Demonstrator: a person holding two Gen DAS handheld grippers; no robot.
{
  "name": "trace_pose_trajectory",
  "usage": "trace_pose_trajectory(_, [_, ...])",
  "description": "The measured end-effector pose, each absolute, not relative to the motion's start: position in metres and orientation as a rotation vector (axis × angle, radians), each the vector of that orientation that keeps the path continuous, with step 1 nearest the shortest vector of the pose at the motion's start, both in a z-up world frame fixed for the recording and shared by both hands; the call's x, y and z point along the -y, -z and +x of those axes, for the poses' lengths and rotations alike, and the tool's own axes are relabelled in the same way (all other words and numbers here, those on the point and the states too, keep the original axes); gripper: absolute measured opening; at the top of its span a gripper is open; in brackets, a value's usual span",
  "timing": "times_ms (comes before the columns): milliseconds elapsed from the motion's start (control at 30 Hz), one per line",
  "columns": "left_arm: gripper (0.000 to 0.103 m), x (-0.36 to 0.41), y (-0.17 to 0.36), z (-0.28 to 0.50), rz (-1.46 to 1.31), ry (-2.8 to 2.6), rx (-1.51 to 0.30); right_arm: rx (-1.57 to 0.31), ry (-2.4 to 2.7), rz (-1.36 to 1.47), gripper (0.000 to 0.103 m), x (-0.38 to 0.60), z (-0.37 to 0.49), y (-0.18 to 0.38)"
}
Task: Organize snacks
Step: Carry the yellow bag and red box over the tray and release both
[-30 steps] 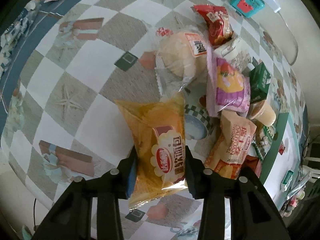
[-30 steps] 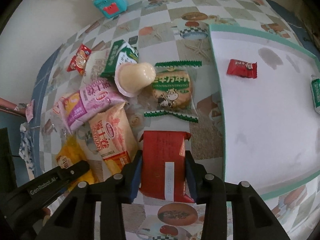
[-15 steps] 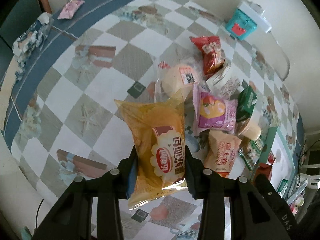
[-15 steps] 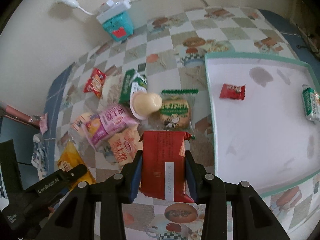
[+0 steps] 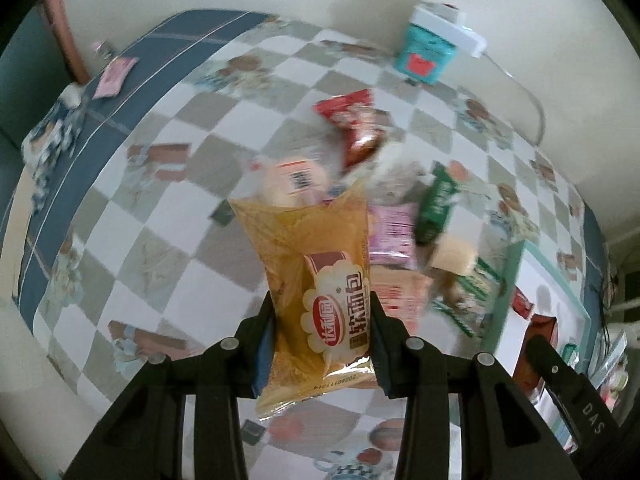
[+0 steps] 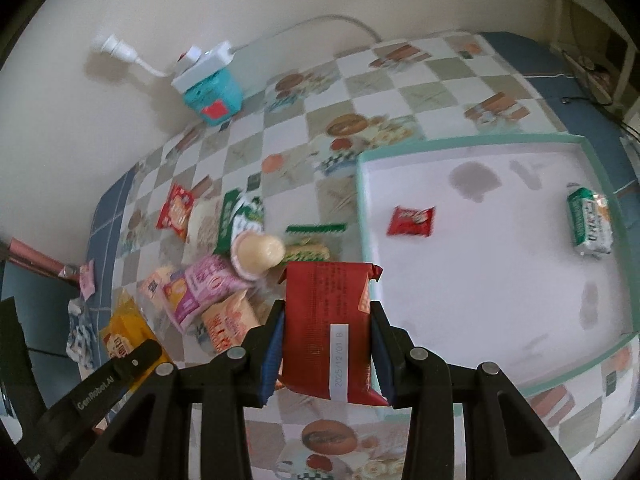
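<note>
My left gripper is shut on a yellow bread packet, held up in the air above the checkered table. My right gripper is shut on a red snack packet, lifted near the left edge of the white tray. In the tray lie a small red packet and a green-and-white packet. A pile of snacks remains on the table: a pink packet, a green carton, a jelly cup, an orange packet and a red bag. The left gripper's body shows at the lower left of the right wrist view.
A teal box with a white power strip and cable sits against the wall at the back. A small pink packet lies on the blue border of the tablecloth. The table's edge runs along the left in the left wrist view.
Both grippers have risen from the table with their packets, so the table and snack pile look smaller and farther. The tray now shows more fully in the right wrist view.
</note>
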State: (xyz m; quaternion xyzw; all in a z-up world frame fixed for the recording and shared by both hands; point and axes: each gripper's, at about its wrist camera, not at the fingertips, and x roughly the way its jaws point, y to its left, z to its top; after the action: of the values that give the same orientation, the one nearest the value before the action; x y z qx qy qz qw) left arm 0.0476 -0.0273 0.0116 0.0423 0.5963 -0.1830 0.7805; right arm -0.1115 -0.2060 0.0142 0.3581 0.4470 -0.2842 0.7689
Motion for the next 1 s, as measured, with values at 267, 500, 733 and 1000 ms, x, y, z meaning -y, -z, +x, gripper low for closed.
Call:
trace_pose_trajectory(267, [0.042,0.089,-0.018,0.023,0.204,0.510,-1.273,-0.925,0.741,0.815,0.042,0.255,-0.143,-0.015])
trace_pose_trajectory(500, [0.042,0.163,-0.023,-0.010,0.318,0.656,-1.252,-0.933,0.832,0.852,0.042,0.292,-0.165,0.004])
trace_pose_trajectory(733, [0.042,0.223,-0.003,-0.047,0.406,0.782,-1.250,-0.960,0.873,0.899,0.042,0.316,-0.182,0.028])
trace_pose_trajectory(1000, [0.042,0.253,0.014,-0.056,0.417,0.822,-1.245,-0.969,0.912,0.925,0.042,0.340,-0.197,0.041])
